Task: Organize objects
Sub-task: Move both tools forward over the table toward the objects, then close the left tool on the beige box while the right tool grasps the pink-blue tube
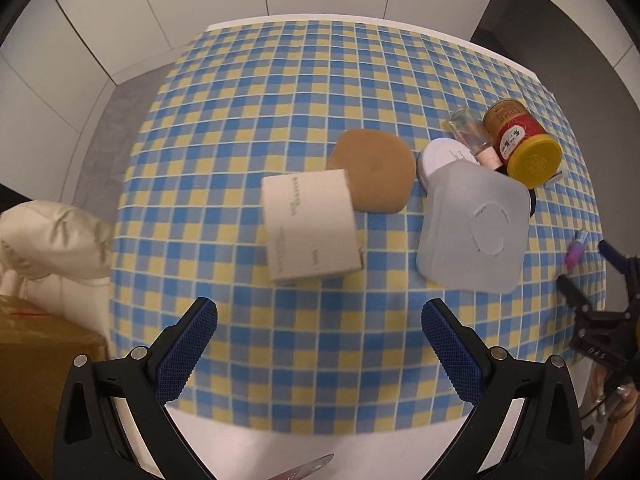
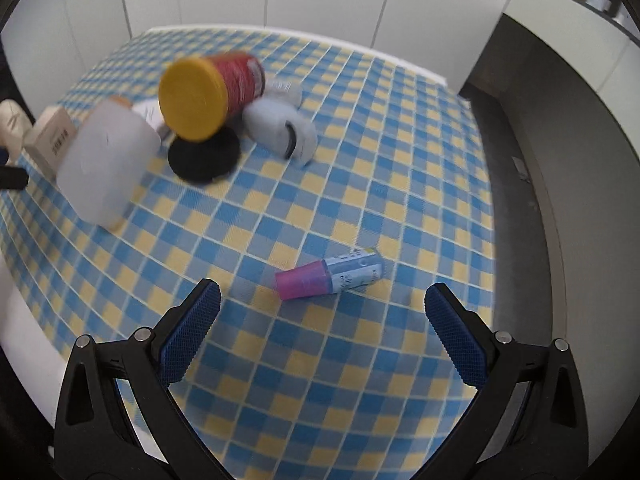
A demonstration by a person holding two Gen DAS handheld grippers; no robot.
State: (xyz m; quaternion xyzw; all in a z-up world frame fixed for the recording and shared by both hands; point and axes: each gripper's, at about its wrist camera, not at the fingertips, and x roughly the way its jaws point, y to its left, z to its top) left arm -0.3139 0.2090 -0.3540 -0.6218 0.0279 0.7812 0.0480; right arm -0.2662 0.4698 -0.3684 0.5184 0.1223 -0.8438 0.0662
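Meanwhile the left gripper (image 1: 319, 344) is hovering wide open and empty, facing a cream box (image 1: 310, 224). Likewise the right gripper (image 2: 322, 344) is gaping empty near a pink-capped tube (image 2: 330, 275) lying on the checkered cloth (image 2: 360, 160).

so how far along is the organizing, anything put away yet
Nothing looks done: the red jar lies tipped in a jumble with the translucent container and beige box. Nothing is in hand; the left gripper and right gripper are open. The pink-capped tube lies nearest the right.

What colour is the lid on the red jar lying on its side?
Yellow lid; clearest in the right wrist view.
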